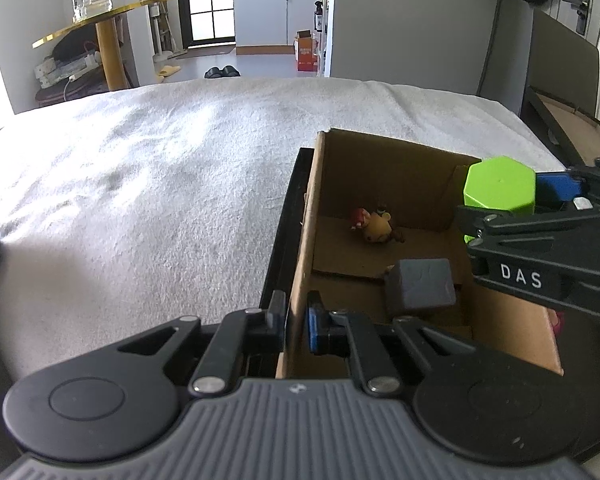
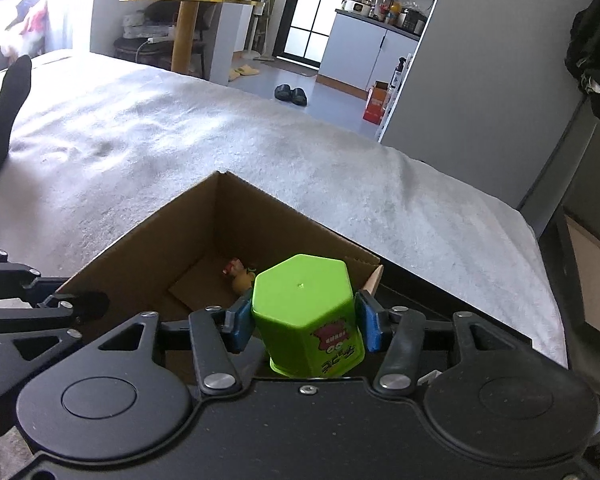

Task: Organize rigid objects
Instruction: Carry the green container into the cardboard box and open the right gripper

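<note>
An open cardboard box stands on a white bedcover. Inside it lie a dark grey block and a small yellow and red toy figure. My left gripper is shut on the box's left wall, one finger on each side of it. My right gripper is shut on a green hexagonal container and holds it over the box's right edge. The container and the right gripper show at the right of the left wrist view.
The white bedcover spreads to the left and behind the box. A black frame runs along the box's left side. A person's black-socked leg lies at the far left. A round gold table with glass bottles stands behind the bed.
</note>
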Motion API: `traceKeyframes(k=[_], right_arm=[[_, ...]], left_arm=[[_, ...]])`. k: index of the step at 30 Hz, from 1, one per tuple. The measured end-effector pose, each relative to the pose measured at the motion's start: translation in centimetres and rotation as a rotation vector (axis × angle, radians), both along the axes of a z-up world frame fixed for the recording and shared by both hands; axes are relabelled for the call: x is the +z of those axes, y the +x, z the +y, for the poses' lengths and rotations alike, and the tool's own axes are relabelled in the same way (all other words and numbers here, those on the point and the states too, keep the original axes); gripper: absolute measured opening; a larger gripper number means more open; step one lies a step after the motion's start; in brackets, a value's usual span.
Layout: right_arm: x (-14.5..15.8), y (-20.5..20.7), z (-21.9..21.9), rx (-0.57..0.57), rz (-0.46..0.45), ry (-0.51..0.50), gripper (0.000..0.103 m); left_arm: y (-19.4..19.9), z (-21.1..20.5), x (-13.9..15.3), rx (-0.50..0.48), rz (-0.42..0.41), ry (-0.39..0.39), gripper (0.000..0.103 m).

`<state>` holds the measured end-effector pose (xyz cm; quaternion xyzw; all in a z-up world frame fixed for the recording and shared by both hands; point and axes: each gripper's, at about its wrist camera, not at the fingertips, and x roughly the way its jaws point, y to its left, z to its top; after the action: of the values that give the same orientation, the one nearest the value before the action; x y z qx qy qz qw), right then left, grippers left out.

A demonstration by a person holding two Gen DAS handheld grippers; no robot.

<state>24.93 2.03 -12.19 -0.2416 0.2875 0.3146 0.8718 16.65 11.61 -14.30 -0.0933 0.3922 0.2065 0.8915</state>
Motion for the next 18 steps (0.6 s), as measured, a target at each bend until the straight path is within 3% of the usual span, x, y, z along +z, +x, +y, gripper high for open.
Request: traceKeyframes(k=[4, 12, 15, 18], right_arm=[[0.2, -0.2, -0.6, -0.023, -0.010, 0.012, 0.066], [0.2, -0.7, -1.5, -0.016, 0.010, 0.018, 0.069], [0.1, -0.8, -1.7, 0.010, 0.041, 0.037, 0.062], [-0.4, -0.6, -1.3, 0.034, 0.078, 0.036, 0.035]], left_arm=[[0.1, -0.2, 0.2, -0.004, 0.000, 0.017, 0.011], [0.2, -0.4, -0.3, 0.001, 0.023, 0.024, 0.011], [0.1, -0.4, -0.3, 0.002, 0.021, 0.023, 0.011], [0.1, -0.4, -0.2, 0.000, 0.015, 0.024, 0.011]])
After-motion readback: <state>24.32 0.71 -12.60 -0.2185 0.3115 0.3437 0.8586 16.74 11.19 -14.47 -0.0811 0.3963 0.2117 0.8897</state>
